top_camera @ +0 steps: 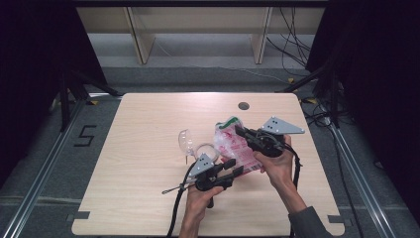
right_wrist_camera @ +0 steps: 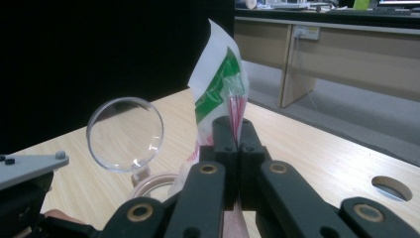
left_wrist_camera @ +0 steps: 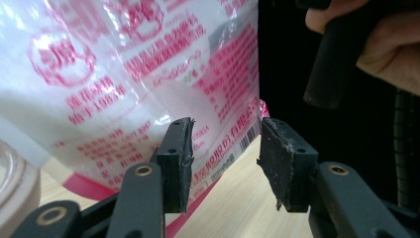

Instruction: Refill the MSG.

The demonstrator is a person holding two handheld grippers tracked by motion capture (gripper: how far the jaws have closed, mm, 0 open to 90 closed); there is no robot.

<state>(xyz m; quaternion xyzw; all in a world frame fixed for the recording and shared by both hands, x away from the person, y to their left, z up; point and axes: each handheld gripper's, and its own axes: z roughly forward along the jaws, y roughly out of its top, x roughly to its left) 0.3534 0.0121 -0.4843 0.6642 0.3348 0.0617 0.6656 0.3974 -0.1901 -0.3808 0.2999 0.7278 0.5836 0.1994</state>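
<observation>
We pinch the upper edge of the crinkly clear plastic bag with pink print [top_camera: 231, 145] in our right gripper [top_camera: 239, 131]; our left gripper [top_camera: 233, 167], jaws apart and empty, sits just below the bag's lower corner.

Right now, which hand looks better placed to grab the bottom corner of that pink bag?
Probably the left. The left gripper is open, its jaws astride the pink bag's lower corner. The right gripper is shut on the bag's top.

Clear glass jar [top_camera: 186, 141], its lid [top_camera: 206, 148], wooden table [top_camera: 143, 163], round hole [top_camera: 243, 105].
</observation>
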